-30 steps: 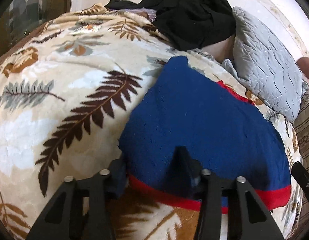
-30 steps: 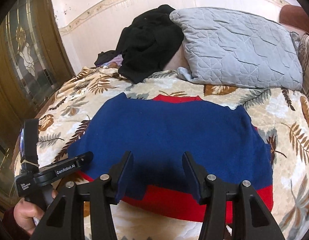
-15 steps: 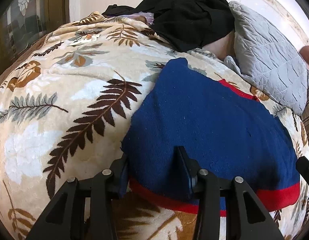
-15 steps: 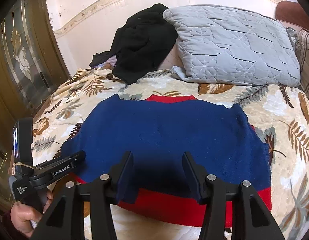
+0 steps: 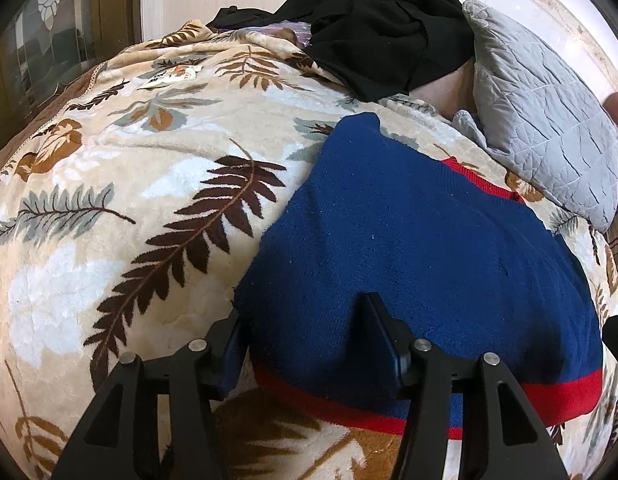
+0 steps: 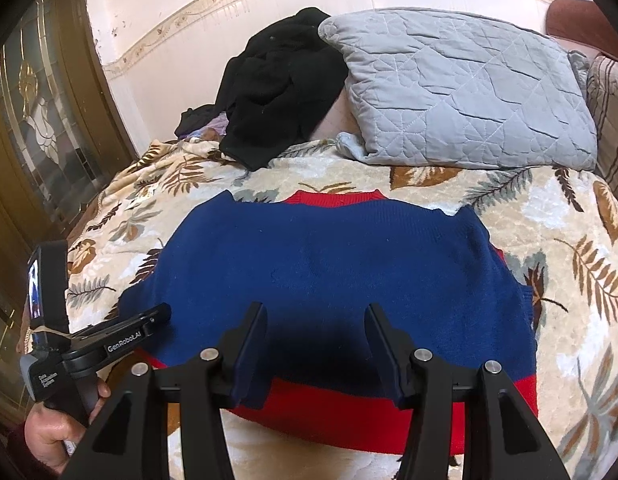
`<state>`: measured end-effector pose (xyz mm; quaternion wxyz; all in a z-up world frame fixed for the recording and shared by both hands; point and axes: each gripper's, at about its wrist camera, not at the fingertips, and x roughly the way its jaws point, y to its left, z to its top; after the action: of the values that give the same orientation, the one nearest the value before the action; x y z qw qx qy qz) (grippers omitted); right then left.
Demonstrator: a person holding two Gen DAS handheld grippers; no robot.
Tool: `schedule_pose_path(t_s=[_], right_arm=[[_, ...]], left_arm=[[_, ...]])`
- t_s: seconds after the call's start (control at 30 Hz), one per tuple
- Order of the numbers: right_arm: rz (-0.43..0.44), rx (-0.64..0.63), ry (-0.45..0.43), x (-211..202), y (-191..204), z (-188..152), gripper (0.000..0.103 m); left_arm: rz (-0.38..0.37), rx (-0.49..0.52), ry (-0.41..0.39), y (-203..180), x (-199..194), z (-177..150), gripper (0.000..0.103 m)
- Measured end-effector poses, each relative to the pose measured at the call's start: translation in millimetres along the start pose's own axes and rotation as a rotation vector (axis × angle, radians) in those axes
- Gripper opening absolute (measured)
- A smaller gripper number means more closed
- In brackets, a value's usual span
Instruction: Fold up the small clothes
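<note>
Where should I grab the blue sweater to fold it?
Best guess: pinch the red hem band of the blue sweater at its near corners, coming from the near edge. It lies flat on the blanket, hem closest, so lifting there folds it toward the collar.

Your right gripper (image 6: 315,344) is matte black, each arm with a triangular cutout and two silver screws, pads dark blue. At lower left your left gripper (image 6: 109,344) carries white "GenRobot.AI" lettering and a small lit screen (image 6: 35,294); your sleeve (image 6: 19,454) is dark red.

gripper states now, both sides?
Left gripper: just been opening, sweater edge between the jaws, unpinched.
Right gripper: open above the sweater, holding nothing.
</note>
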<state>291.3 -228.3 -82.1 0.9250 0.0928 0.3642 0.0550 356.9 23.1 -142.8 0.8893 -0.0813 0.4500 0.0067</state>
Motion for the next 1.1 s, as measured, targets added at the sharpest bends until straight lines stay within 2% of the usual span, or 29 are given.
schedule_pose_path(t_s=[0.2, 0.37, 0.57, 0.67, 0.87, 1.0, 1.1], right_arm=[[-0.003, 0.005, -0.001, -1, -2, 0, 0.055], [-0.013, 0.016, 0.031, 7, -6, -2, 0.055], [-0.028, 0.096, 0.168, 36, -25, -12, 0.055], [-0.050, 0.097, 0.225, 50, -29, -18, 0.055], [-0.081, 0.044, 0.235, 54, -23, -23, 0.056], [-0.104, 0.043, 0.151, 37, -24, -15, 0.056], [-0.114, 0.042, 0.164, 40, -27, -16, 0.056]], left_arm=[[-0.003, -0.004, 0.005, 0, 0, 0, 0.057], [-0.005, -0.006, 0.012, 1, -1, 0, 0.060], [-0.004, 0.000, 0.011, 1, -2, -1, 0.060], [-0.003, 0.003, 0.011, 1, -2, -1, 0.060], [0.001, 0.007, 0.010, 0, -3, -2, 0.060], [0.004, 0.005, 0.013, 0, -2, -2, 0.062], [0.004, 0.005, 0.014, 0, -2, -2, 0.063]])
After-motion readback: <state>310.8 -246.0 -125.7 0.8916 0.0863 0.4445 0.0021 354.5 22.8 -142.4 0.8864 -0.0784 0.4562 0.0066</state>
